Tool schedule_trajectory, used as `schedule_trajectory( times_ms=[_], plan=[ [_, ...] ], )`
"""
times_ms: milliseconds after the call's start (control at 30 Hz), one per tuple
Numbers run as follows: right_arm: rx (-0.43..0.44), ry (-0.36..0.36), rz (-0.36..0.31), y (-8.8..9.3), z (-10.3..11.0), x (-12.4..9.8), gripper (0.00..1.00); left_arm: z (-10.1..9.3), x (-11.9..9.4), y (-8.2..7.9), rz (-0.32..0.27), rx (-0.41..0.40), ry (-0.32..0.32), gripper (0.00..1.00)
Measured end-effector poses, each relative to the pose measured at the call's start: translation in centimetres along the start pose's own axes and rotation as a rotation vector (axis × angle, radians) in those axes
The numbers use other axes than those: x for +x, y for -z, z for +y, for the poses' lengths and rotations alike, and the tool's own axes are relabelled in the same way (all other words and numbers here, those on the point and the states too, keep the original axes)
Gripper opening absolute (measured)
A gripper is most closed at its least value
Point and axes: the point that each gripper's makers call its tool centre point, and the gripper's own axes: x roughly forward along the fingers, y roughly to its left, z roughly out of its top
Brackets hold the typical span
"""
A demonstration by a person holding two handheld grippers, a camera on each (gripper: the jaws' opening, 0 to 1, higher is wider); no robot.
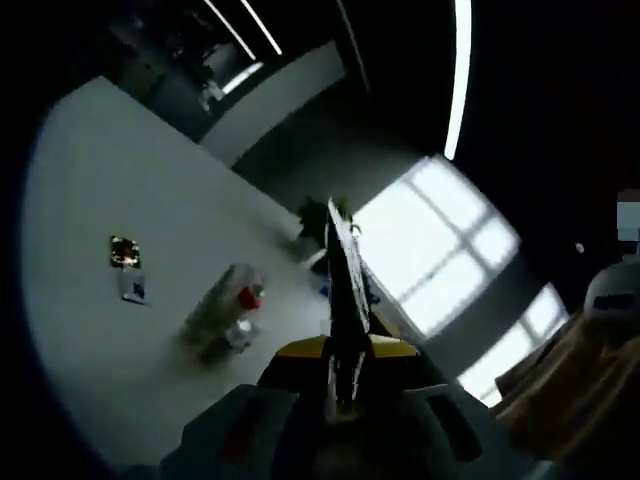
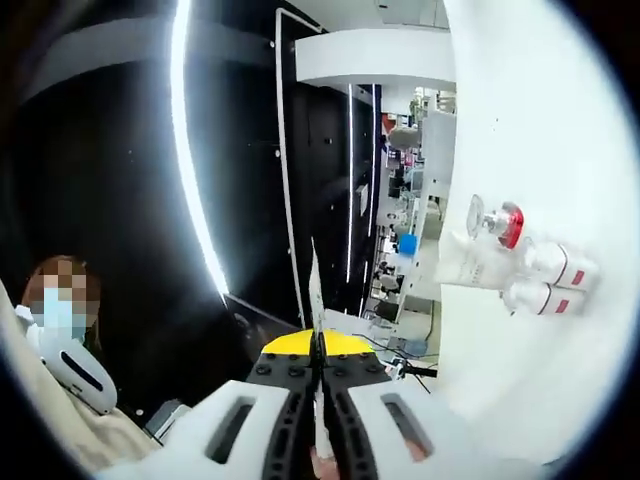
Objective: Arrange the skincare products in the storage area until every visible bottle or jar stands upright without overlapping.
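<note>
A tight cluster of skincare products (image 1: 225, 310) sits on the white table (image 1: 90, 180), left of my left gripper (image 1: 338, 225) and well clear of it. One of them has a red cap (image 1: 250, 297). The left jaws are pressed together edge-on, with nothing seen between them. In the right gripper view the same cluster lies far to the right: a red-capped jar (image 2: 508, 225), a white tube (image 2: 475, 265) and two white bottles (image 2: 555, 280) with red labels, all touching. My right gripper (image 2: 314, 275) is shut too and points away from the table (image 2: 520, 400).
A small gold and black item (image 1: 125, 252) and a small blue and white item (image 1: 135, 290) lie on the table left of the cluster. A person in beige clothing (image 2: 60, 400) stands nearby. Dark walls, bright windows (image 1: 440, 240) and shelves (image 2: 400, 200) are behind.
</note>
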Motion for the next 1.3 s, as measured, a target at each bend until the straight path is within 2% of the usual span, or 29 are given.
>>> schedule_trajectory(
  times_ms=[33, 67, 233, 500, 633, 700, 767, 833, 867, 900, 1000, 1133, 1167, 1300],
  plan=[
    [-0.002, 0.005, -0.007, -0.1, -0.1, 0.1, 0.01, -0.1, 0.1, 0.2, -0.009, -0.028, 0.004, 0.36],
    [-0.001, 0.009, -0.013, -0.2, -0.2, 0.2, 0.01, 0.0, 0.2, 0.4, -0.010, -0.031, 0.004, 0.37],
    [0.044, 0.010, -0.041, -0.4, -0.2, 0.5, 0.01, 0.9, 0.1, 1.4, -0.027, -0.069, -0.018, 0.35],
    [0.090, 0.002, -0.022, 0.8, 0.2, 1.0, 0.01, 2.4, -0.2, 2.8, -0.044, -0.138, -0.045, 0.30],
    [0.075, 0.016, 0.013, 1.7, -0.1, 1.1, 0.01, 2.3, -0.6, 2.4, -0.084, -0.160, -0.032, 0.18],
    [0.042, 0.035, 0.031, 1.8, -0.5, 1.0, 0.01, 2.2, -0.8, 2.4, -0.095, -0.164, -0.022, 0.10],
    [-0.021, 0.069, 0.055, 1.9, -1.2, 0.9, 0.01, 2.3, -1.0, 2.6, -0.089, -0.172, -0.031, 0.07],
    [-0.130, 0.107, 0.084, 1.9, -2.1, 0.8, 0.01, 2.9, -1.2, 3.1, -0.073, -0.191, -0.063, 0.01],
    [-0.173, 0.130, 0.112, 2.2, -2.5, 0.7, 0.01, 2.9, -1.2, 3.2, -0.073, -0.200, -0.061, 0.00],
    [-0.201, 0.143, 0.112, 2.0, -2.8, 0.7, 0.01, 3.0, -1.3, 3.3, -0.076, -0.214, -0.065, 0.00],
    [-0.215, 0.145, 0.129, 2.2, -2.9, 0.7, 0.02, 3.1, -1.4, 3.4, -0.082, -0.223, -0.063, 0.00],
    [-0.274, 0.157, 0.159, 2.3, -3.4, 0.7, 0.03, 3.2, -1.5, 3.3, -0.087, -0.234, -0.063, 0.00],
    [-0.298, 0.141, 0.162, 2.4, -3.3, 0.7, 0.04, 3.2, -1.6, 3.2, -0.088, -0.235, -0.063, 0.00],
    [-0.313, 0.142, 0.197, 2.8, -3.7, 0.5, 0.05, 3.1, -2.1, 2.8, -0.109, -0.247, -0.055, 0.00]
  ],
)
